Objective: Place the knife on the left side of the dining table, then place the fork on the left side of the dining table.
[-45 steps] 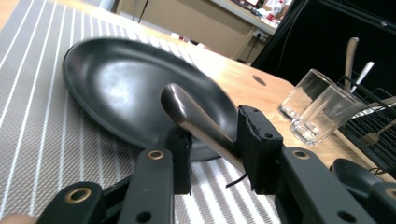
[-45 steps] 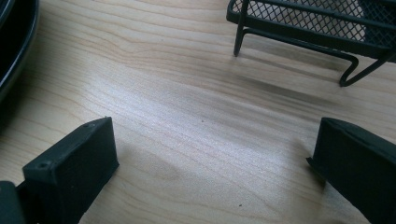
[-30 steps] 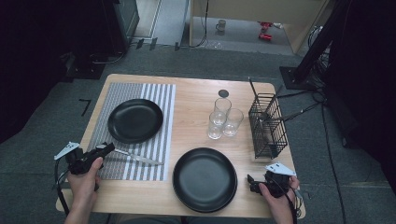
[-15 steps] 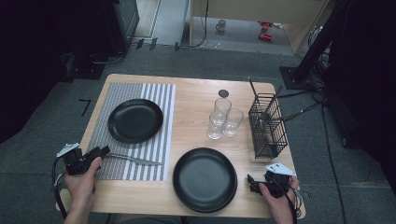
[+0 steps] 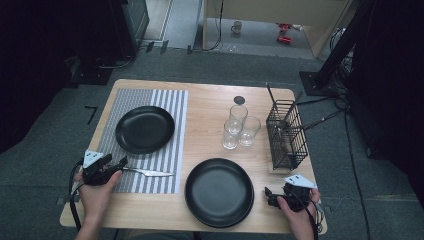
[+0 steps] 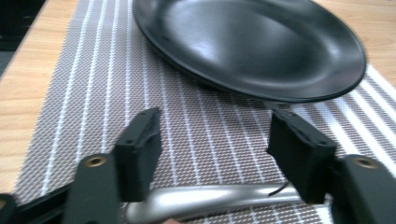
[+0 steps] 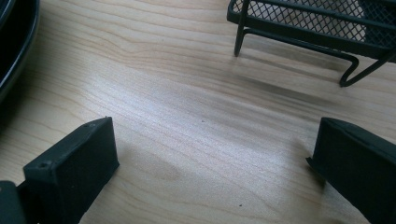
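A silver knife (image 5: 149,173) lies on the grey striped placemat (image 5: 172,107), blade pointing right. My left gripper (image 5: 119,163) is at its handle end, at the mat's near left corner. In the left gripper view, my left gripper (image 6: 217,140) is open, and the knife handle (image 6: 210,203) lies crosswise low between the jaws. A black plate (image 5: 145,129) sits on the mat just beyond. My right gripper (image 5: 269,196) rests open near the table's front right, and in its own view my right gripper (image 7: 219,154) has only bare wood between its jaws.
A second black plate (image 5: 219,192) sits front centre, just left of the right gripper. Three clear glasses (image 5: 240,127) stand mid-table, and a black wire basket (image 5: 286,135) stands to their right. A small dark disc (image 5: 239,100) lies farther back.
The left hand and its gripper have shifted slightly by the knife's handle end. The knife now lies a little flatter along the mat. The right gripper has stayed put.
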The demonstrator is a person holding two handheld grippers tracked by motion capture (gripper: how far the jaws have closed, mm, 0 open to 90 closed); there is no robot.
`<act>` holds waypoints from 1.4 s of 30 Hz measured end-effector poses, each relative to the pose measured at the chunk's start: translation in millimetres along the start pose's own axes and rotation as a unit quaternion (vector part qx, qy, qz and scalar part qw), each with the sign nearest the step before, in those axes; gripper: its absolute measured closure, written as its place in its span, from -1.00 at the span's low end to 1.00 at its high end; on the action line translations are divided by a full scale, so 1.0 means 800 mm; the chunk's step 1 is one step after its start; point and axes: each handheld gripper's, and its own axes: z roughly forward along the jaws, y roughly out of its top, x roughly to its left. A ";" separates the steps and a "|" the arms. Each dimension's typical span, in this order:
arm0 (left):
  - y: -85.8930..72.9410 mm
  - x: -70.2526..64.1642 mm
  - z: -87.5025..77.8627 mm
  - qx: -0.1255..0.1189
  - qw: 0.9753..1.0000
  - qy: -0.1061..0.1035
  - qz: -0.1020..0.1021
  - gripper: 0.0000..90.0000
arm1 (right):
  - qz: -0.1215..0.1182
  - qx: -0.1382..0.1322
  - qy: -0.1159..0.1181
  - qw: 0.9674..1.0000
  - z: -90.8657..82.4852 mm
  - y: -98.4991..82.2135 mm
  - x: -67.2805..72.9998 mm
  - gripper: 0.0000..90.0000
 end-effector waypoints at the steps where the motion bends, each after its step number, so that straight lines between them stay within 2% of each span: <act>1: 0.000 0.000 0.000 0.003 1.000 0.004 0.000 -0.28 | 0.000 0.000 0.000 1.000 0.000 0.000 0.000 -1.00; 5: -0.001 -0.001 0.001 0.012 1.000 0.026 0.009 -0.39 | 0.000 0.000 0.000 1.000 0.000 0.000 0.000 -1.00; 7: -0.002 -0.003 0.002 0.022 0.999 0.040 0.019 -0.55 | 0.000 0.000 0.000 1.000 0.000 0.000 0.000 -1.00; 9: -0.002 -0.004 0.001 0.021 0.999 0.040 0.024 -0.70 | 0.000 0.000 0.000 1.000 0.000 0.000 0.000 -1.00; 11: -0.003 -0.002 0.001 0.020 0.999 0.032 0.017 -0.73 | 0.000 0.000 0.000 1.000 0.000 0.000 0.000 -1.00; 14: -0.004 -0.001 -0.001 0.018 1.000 0.023 0.011 -0.74 | 0.001 0.000 0.000 1.000 0.000 0.000 0.000 -1.00; 18: -0.005 -0.003 -0.001 0.021 0.999 0.027 0.020 -0.74 | 0.001 0.000 -0.001 1.000 0.000 0.000 0.000 -1.00; 21: -0.005 -0.001 -0.001 0.019 0.999 0.023 0.012 -0.74 | 0.004 -0.001 -0.006 1.000 0.000 0.000 -0.001 -1.00; 25: -0.004 0.001 -0.001 0.019 1.000 0.018 0.005 -0.72 | 0.030 -0.013 -0.016 0.999 -0.004 -0.001 -0.005 -1.00; 29: -0.005 0.000 -0.002 0.017 1.000 0.021 0.006 -0.71 | 0.050 -0.034 -0.008 0.998 -0.017 0.005 -0.006 -1.00; 34: -0.005 0.000 -0.001 0.019 1.000 0.021 0.007 -0.69 | 0.051 -0.062 -0.002 0.997 -0.041 0.024 -0.002 -1.00; 42: -0.005 0.000 -0.002 0.019 1.000 0.019 0.004 -0.70 | 0.043 -0.088 -0.004 0.995 -0.068 0.051 0.008 -1.00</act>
